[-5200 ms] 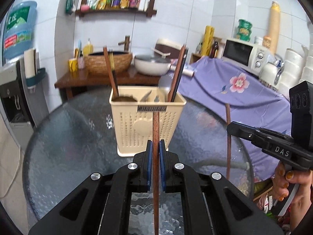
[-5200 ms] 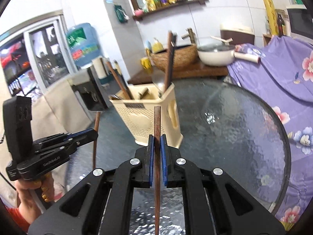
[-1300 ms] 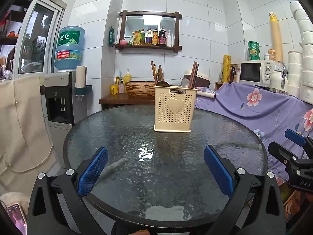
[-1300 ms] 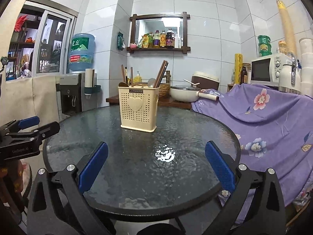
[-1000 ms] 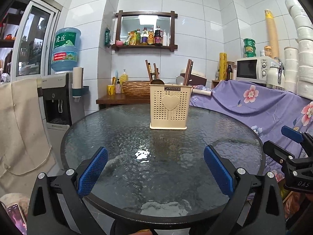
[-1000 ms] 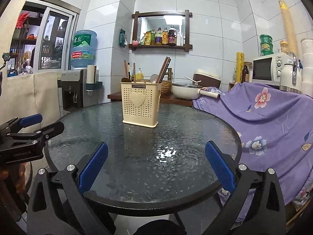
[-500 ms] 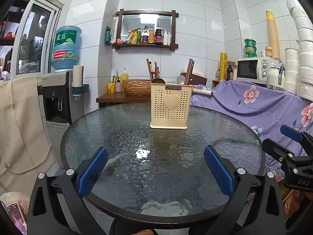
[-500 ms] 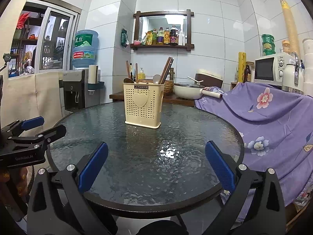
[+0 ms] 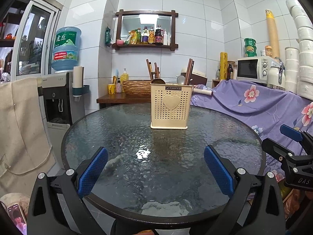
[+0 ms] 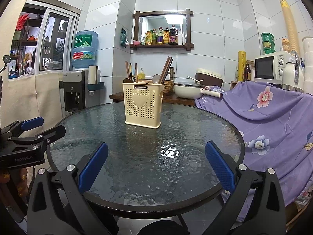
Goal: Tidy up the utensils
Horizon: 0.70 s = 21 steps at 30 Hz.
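Note:
A cream perforated utensil holder (image 9: 169,107) with a heart on its front stands upright on the round glass table (image 9: 121,129). It also shows in the right wrist view (image 10: 143,105). Brown chopsticks (image 9: 188,71) and spoons stick out of its top, and the chopsticks show in the right wrist view (image 10: 165,69) too. My left gripper (image 9: 155,169) is open wide and empty at the table's near edge. My right gripper (image 10: 155,168) is open wide and empty, also at the near edge. Each gripper appears at the side of the other's view.
A purple floral cloth (image 10: 273,113) covers furniture right of the table. A water dispenser (image 9: 58,98) stands at the left. A wooden side table (image 9: 121,97) behind holds a basket and a white pan (image 10: 187,91). A microwave (image 9: 254,68) sits at the back right.
Five seconds ago each gripper was shut on a chopstick close to the holder. Now both are open, empty and pulled back to the table's near edge. In the last second little has moved.

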Tool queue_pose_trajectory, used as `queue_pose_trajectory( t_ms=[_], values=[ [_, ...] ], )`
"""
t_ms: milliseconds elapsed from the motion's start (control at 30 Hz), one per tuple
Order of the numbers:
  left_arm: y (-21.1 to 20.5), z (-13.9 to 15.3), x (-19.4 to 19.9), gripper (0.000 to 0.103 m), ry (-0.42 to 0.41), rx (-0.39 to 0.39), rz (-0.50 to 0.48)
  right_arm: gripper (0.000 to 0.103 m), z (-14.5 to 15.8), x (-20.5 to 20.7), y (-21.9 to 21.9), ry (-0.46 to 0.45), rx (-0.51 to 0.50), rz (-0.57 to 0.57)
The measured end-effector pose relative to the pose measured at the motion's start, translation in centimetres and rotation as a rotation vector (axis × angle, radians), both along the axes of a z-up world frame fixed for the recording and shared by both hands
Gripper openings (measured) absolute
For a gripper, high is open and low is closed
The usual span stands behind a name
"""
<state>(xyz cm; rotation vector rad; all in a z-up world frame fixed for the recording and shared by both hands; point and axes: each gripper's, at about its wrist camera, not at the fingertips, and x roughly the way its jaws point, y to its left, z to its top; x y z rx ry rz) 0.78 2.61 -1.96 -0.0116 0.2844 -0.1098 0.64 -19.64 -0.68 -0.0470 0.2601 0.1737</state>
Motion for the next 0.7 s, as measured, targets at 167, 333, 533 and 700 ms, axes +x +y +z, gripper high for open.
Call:
queue_pose_trajectory(
  t_ms=[167, 333, 533, 700],
  values=[
    [-0.13, -0.06, -0.09, 0.096, -0.001, -0.001, 0.0, 0.097, 0.05, 0.09, 0.02, -0.001, -0.008, -0.001],
    [-0.14, -0.11, -0.01, 0.096, 0.003, 0.0, 0.006, 0.097, 0.06, 0.09, 0.17, -0.003, -0.01, -0.002],
    [-0.08, -0.1, 0.0, 0.096, 0.001, -0.002, 0.009, 0.097, -0.11, 0.23, 0.19, 0.001, -0.009, -0.004],
    [0.07, 0.03, 0.03, 0.096, -0.001, -0.01, 0.007, 0.097, -0.25, 0.25, 0.07, 0.001, -0.009, -0.006]
  ],
)
